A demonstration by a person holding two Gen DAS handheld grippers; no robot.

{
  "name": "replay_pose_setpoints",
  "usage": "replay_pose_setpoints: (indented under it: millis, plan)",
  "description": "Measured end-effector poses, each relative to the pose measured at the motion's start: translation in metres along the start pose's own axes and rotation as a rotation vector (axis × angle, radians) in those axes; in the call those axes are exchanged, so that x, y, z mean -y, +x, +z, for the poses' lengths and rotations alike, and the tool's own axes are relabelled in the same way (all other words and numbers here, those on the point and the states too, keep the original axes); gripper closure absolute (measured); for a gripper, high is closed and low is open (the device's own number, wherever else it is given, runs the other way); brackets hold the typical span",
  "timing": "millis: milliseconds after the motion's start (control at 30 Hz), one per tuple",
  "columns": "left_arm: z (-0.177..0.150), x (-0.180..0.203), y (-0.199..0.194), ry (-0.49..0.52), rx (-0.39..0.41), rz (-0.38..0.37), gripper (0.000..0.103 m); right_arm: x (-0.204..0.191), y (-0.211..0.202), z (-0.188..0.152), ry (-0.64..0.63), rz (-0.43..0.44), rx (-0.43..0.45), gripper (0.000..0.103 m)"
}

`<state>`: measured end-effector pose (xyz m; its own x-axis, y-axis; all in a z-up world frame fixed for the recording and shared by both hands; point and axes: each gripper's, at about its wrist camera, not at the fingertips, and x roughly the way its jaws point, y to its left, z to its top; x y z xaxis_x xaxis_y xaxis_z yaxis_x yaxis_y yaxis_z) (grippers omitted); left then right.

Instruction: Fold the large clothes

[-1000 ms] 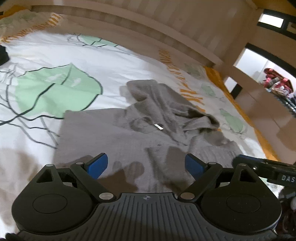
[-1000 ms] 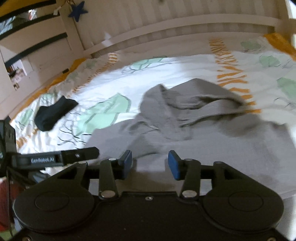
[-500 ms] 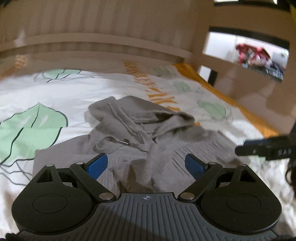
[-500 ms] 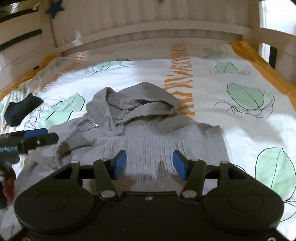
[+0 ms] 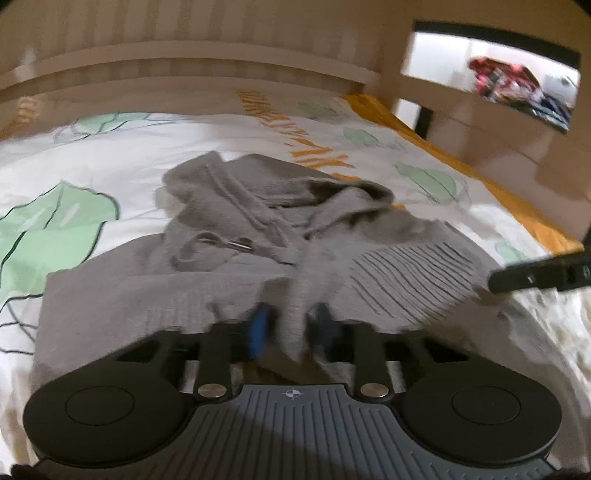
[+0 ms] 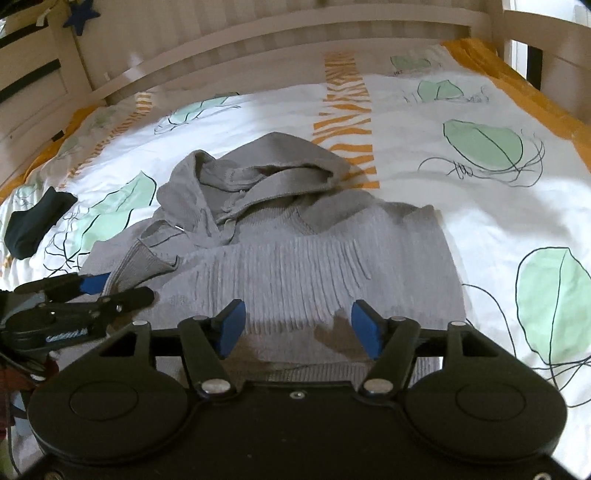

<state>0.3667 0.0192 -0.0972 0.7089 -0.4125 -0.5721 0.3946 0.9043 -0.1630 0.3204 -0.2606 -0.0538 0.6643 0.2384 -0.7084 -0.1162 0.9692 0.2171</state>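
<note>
A grey knitted hoodie (image 6: 295, 266) lies spread on the bed, hood towards the headboard and ribbed hem towards me. In the left wrist view my left gripper (image 5: 293, 328) is closing, and a raised fold of the hoodie (image 5: 229, 288) is pinched between its blue pads. The right wrist view shows that same gripper (image 6: 118, 290) at the garment's left edge. My right gripper (image 6: 297, 326) hovers over the near hem with its jaws opening and nothing pressed between them. One of its fingers (image 5: 535, 277) shows at the right of the left wrist view.
The bed sheet (image 6: 498, 221) is white with green leaves and orange stripes. A dark folded cloth (image 6: 33, 225) lies at the far left. A wooden slatted rail (image 6: 258, 29) closes off the far side. An opening with colourful clothes (image 5: 509, 81) shows at the right.
The left jaws went from wide apart to pinched on a fold of the hoodie. The right jaws spread wider. Both views swung round and came closer to the near hem.
</note>
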Motion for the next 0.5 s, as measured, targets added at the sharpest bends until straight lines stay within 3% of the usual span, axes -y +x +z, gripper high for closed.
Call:
replay_pose_setpoints:
  millis: [33,67,233,300,367,500]
  plan:
    - [0.001,-0.004,-0.003,-0.023,0.015,-0.004,0.093,0.000,0.000,0.000,0.000,-0.001,0.000,0.036]
    - [0.002,-0.008,-0.008,-0.049,0.043,0.004,0.095,0.001,-0.001,0.000,-0.001,-0.002,-0.001,0.036]
    - [0.013,-0.017,-0.052,-0.134,0.226,0.074,0.095,0.009,-0.005,0.001,0.016,-0.017,0.007,0.036]
    - [0.011,-0.024,-0.066,-0.190,0.259,0.111,0.095,0.017,-0.006,0.003,0.034,-0.030,0.007,0.036]
    - [0.004,-0.033,-0.071,-0.231,0.247,0.145,0.095,0.028,-0.007,0.005,0.064,-0.046,0.002,0.036]
    - [-0.010,-0.058,-0.059,-0.381,0.133,0.142,0.095,0.052,-0.005,0.008,0.147,-0.073,-0.020,0.036]
